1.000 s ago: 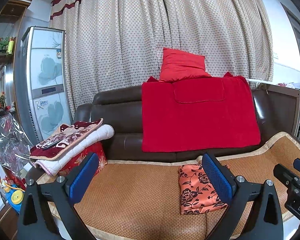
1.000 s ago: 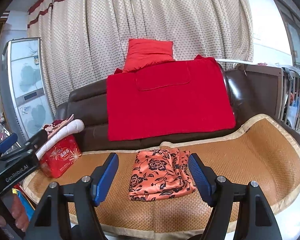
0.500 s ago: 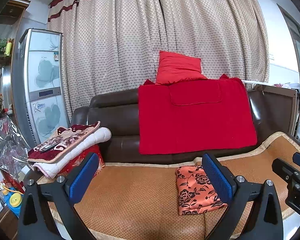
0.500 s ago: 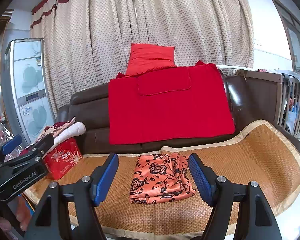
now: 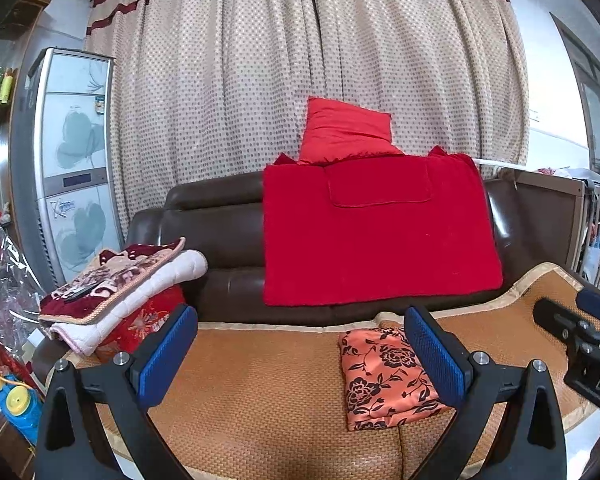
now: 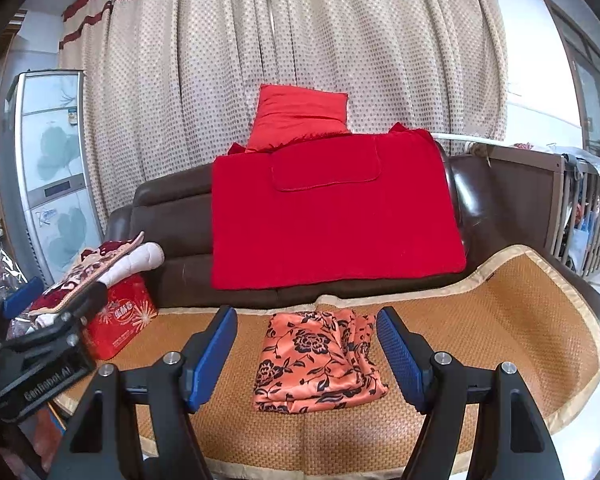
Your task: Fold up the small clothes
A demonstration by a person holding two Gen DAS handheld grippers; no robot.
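The left gripper [image 5: 300, 356] and the right gripper [image 6: 306, 356] both hang above the sofa seat with jaws wide apart, holding nothing. The folded orange floral garment [image 6: 316, 360] lies flat on the woven mat [image 6: 500, 320], between the right gripper's fingers in that view. At the mat's left end a red gift bag [image 6: 120, 324] stands under a stack of folded blankets [image 5: 120, 280]. A red towel [image 6: 332, 208] drapes the brown sofa [image 6: 172, 216] back, a red cushion [image 6: 296, 116] above it. Dotted curtains [image 6: 300, 40] and a cabinet [image 6: 48, 168] stand behind.
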